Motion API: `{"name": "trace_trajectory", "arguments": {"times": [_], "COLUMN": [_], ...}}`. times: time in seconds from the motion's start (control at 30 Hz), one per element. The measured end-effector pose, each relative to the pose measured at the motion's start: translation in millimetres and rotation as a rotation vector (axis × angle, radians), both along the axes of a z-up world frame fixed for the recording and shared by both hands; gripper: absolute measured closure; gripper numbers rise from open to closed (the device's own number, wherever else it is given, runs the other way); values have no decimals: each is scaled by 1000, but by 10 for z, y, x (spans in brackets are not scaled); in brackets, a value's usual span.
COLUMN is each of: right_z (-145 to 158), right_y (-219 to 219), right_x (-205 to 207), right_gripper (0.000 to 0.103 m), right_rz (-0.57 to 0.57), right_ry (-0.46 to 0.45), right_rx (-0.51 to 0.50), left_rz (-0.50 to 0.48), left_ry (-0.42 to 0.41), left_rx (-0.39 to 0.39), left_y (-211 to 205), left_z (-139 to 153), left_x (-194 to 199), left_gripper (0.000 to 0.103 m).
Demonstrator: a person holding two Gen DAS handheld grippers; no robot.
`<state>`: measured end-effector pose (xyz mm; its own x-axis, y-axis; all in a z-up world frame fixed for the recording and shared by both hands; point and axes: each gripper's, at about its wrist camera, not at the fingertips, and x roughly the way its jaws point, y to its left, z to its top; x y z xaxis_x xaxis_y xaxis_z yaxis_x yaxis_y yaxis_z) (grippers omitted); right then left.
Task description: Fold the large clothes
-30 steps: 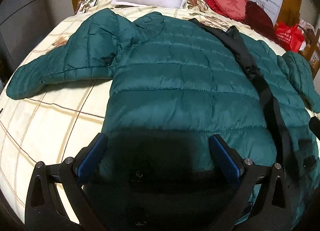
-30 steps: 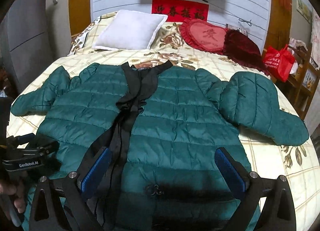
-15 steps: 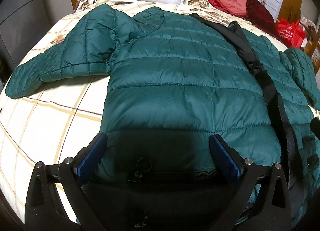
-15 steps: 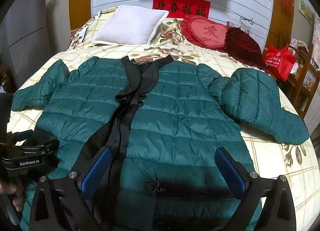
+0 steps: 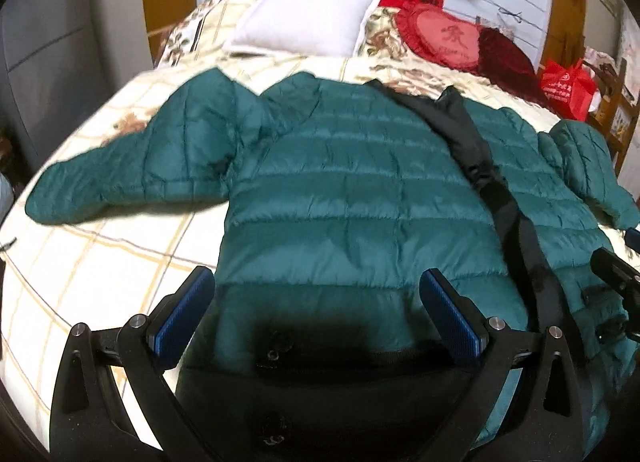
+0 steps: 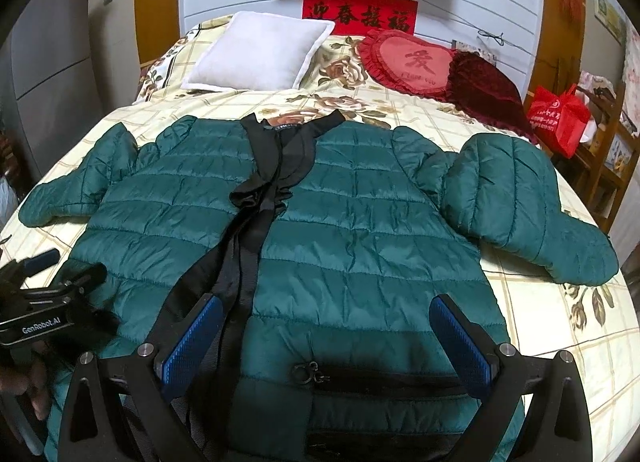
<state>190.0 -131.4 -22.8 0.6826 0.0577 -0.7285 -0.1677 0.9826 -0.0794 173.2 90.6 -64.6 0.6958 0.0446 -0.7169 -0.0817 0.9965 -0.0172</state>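
Observation:
A dark green quilted puffer jacket (image 6: 360, 230) lies flat, front up, on the bed, with black lining along its front opening (image 6: 256, 222) and both sleeves spread out. It also shows in the left wrist view (image 5: 352, 198). My left gripper (image 5: 316, 314) is open and empty above the jacket's left hem. My right gripper (image 6: 326, 338) is open and empty above the hem's right half, near a black pocket zipper (image 6: 308, 372). The left gripper's body shows at the left edge of the right wrist view (image 6: 40, 314).
The bed has a cream checked floral cover (image 6: 560, 342). A white pillow (image 6: 260, 54), a red heart cushion (image 6: 412, 60) and a dark red cushion (image 6: 484, 90) lie at its head. A red bag (image 6: 560, 118) and wooden shelf stand right; grey cabinets left.
The left gripper has tilted up and drawn back a little, so the pillows and wall show. The right gripper has risen slightly. Both stay open; the jacket has not moved.

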Motion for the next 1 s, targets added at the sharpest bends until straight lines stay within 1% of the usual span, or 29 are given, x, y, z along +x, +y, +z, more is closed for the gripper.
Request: {"name": "trace_trajectory", "arguments": {"times": [0.1, 0.2, 0.3, 0.4, 0.6, 1.0], "right_z": [10, 42, 62, 52, 2, -38], "right_y": [-8, -28, -32, -25, -8, -11], "right_x": [-1, -18, -30, -29, -19, 0], "right_gripper": [0, 0, 0, 0, 0, 0], "right_rz": [-3, -9, -9, -10, -14, -11], "right_ry": [-5, -17, -27, -15, 8, 31], "right_rx": [6, 17, 24, 17, -8, -6], "left_rz": [-16, 5, 26, 41, 41, 47], "left_ry": [-22, -32, -28, -14, -7, 6], "left_rx": [-12, -1, 16, 38, 42, 53], "left_y": [-17, 3, 20, 25, 29, 21], "left_z": [47, 73, 64, 35, 20, 4], "left_x": [-30, -34, -39, -18, -24, -26], "left_gripper": [0, 0, 0, 0, 0, 0]}}
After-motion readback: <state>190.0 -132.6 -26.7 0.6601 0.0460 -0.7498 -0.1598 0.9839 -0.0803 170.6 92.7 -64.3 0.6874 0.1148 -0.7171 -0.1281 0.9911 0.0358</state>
